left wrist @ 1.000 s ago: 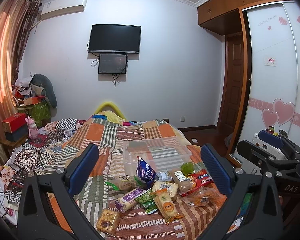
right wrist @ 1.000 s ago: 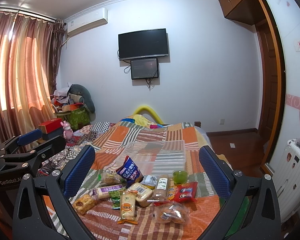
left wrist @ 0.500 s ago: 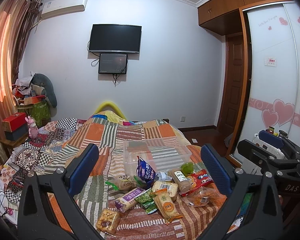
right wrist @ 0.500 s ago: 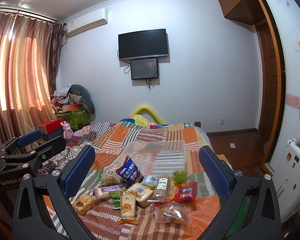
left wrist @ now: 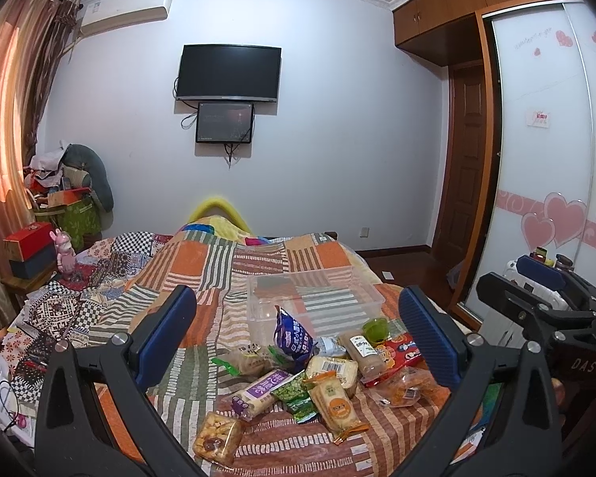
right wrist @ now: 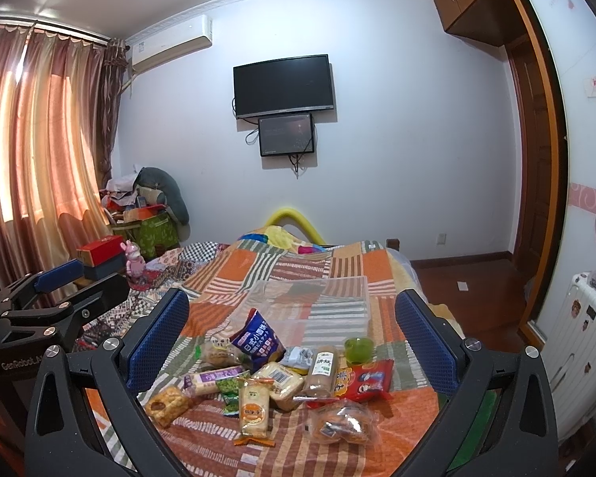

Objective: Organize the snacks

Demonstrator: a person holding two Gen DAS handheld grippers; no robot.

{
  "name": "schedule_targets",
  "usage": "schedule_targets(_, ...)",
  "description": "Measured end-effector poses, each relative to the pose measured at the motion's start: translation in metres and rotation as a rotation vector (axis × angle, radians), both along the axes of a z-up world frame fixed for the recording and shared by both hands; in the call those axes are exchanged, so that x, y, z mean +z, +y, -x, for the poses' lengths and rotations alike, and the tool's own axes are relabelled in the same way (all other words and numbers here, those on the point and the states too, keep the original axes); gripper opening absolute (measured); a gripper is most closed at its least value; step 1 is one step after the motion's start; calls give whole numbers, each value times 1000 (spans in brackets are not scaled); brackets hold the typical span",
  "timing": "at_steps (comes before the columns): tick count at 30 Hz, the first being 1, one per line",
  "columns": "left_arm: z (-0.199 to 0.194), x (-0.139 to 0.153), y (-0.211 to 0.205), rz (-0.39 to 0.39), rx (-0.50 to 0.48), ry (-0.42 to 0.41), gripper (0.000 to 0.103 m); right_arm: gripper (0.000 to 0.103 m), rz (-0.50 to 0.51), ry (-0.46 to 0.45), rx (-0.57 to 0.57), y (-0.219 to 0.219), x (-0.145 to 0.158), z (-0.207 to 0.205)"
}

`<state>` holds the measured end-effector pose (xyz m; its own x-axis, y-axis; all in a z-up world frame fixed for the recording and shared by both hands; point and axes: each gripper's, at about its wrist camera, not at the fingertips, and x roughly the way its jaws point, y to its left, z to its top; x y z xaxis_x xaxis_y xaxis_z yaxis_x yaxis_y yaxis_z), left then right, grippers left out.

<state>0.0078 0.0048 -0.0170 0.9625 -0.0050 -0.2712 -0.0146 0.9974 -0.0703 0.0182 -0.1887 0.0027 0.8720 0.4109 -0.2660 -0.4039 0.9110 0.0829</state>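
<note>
Several wrapped snacks lie in a heap on the patchwork bedspread (left wrist: 202,262): a blue bag (left wrist: 292,338) (right wrist: 257,340), a red packet (left wrist: 397,353) (right wrist: 363,381), an orange-label packet (left wrist: 335,403) (right wrist: 253,407), a green cup (left wrist: 374,328) (right wrist: 358,349). Behind the heap stands an empty clear plastic bin (left wrist: 314,302) (right wrist: 310,302). My left gripper (left wrist: 298,342) hangs open above and short of the heap, holding nothing. My right gripper (right wrist: 292,342) is likewise open and empty. Each gripper shows at the edge of the other's view.
A pink toy (left wrist: 64,254) and red box (left wrist: 28,236) sit on a stand left of the bed. Curtains (right wrist: 39,151) hang at left. A white suitcase (right wrist: 576,342) and wardrobe door (left wrist: 548,151) stand at right. A TV (left wrist: 228,73) hangs on the far wall.
</note>
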Motion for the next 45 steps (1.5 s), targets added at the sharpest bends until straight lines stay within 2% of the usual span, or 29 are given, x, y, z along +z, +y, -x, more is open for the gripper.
schedule_targets(3,-9,-12,8,6,-4,41,102,103,29,8,-12,0,-6,-5)
schedule_targets(6,-20,-29,21,14,7,108,92,102,56,40,-19,-2,-17,-12)
schedule_targets(8,-26,-38,31,24,11,151,84,97,78,70,-27,-3,-26,-17)
schedule_targets(14,-50,-83,63,44,20,312,70,84,125,188,-54,-15,-56,-35)
schedule_targets(19,-67,-126,85,36,33,444,69,82,160,279,-85,-28,-80,-46)
schedule_targets(24,-79,-168,101,95,10,562,69,82,169,388,-97,-37,-104,-58)
schedule_targets(30,-88,-201,104,98,3,643,68,82,157,473,-75,-38,-126,-68)
schedule_targets(39,-100,-234,97,105,-50,729,50,82,154,553,-34,-27,-149,-85)
schedule_targets(45,-100,-238,97,77,-41,707,44,82,134,603,-23,-25,-160,-94)
